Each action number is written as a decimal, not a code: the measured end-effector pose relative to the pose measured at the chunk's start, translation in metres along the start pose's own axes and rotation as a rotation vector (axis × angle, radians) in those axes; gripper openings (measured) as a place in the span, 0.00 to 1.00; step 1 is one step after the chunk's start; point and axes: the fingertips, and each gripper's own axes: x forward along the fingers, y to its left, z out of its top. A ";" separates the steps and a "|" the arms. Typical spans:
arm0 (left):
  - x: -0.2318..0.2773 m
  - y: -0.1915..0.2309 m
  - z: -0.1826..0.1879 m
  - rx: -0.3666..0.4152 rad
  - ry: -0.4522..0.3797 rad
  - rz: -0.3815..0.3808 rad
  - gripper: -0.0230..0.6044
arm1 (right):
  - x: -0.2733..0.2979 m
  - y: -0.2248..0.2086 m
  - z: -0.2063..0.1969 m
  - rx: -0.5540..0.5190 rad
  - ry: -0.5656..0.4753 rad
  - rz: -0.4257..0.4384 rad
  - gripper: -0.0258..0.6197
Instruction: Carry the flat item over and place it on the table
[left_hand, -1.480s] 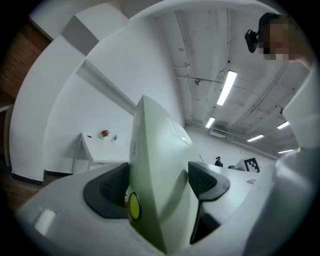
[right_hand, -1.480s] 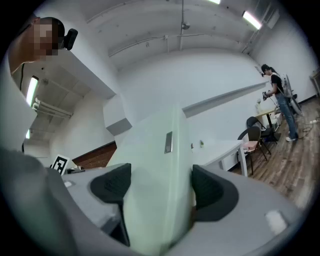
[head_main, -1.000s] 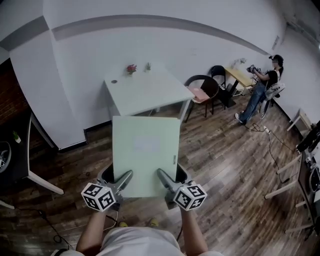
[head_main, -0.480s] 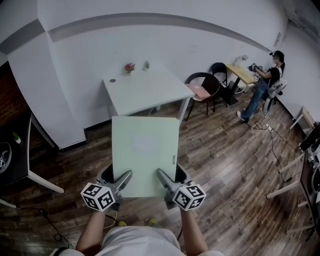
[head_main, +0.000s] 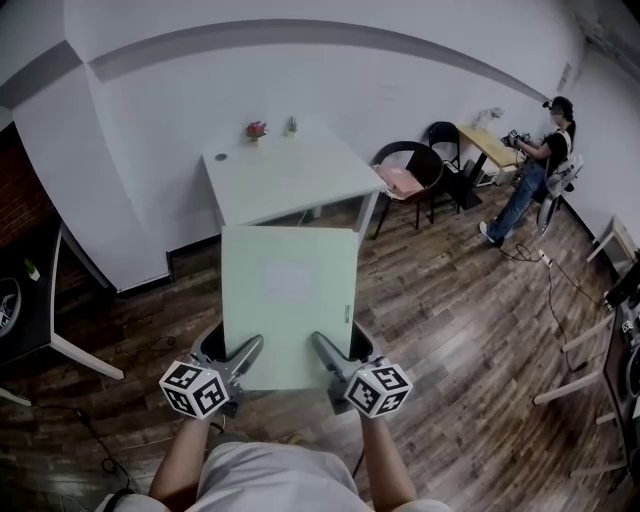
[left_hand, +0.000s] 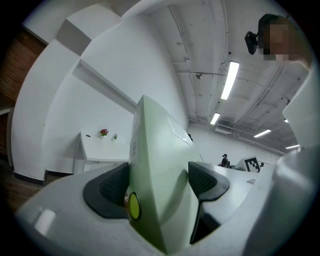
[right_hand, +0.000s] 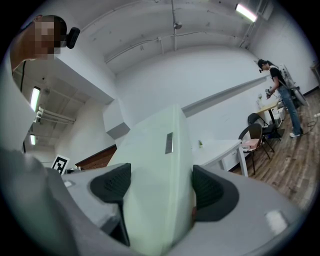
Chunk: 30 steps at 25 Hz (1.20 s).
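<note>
A flat pale green board (head_main: 288, 300) is held out level in front of me, above the wood floor. My left gripper (head_main: 243, 352) is shut on its near edge at the left, my right gripper (head_main: 322, 350) shut on the near edge at the right. The left gripper view has the board (left_hand: 157, 185) edge-on between both pads, as does the right gripper view, where the board (right_hand: 157, 190) fills the gap. The white table (head_main: 285, 180) stands ahead by the wall, just beyond the board's far edge.
A small pink flower pot (head_main: 256, 130) and a small green plant (head_main: 292, 125) stand at the table's far edge. A black chair (head_main: 405, 180) with a pink cushion is right of the table. A person (head_main: 535, 170) stands at a desk far right. A dark table (head_main: 30, 300) lies left.
The table has come slightly nearer and the room has shifted a little in view; both grippers keep their hold on the board.
</note>
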 end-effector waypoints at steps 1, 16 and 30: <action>0.004 -0.002 0.000 0.001 -0.001 0.004 0.64 | 0.000 -0.005 0.002 0.000 0.001 0.003 0.63; 0.071 0.027 0.005 -0.009 0.009 -0.003 0.64 | 0.049 -0.056 0.015 0.009 0.006 -0.007 0.63; 0.175 0.144 0.058 -0.039 0.030 -0.037 0.64 | 0.197 -0.101 0.043 0.007 0.019 -0.054 0.63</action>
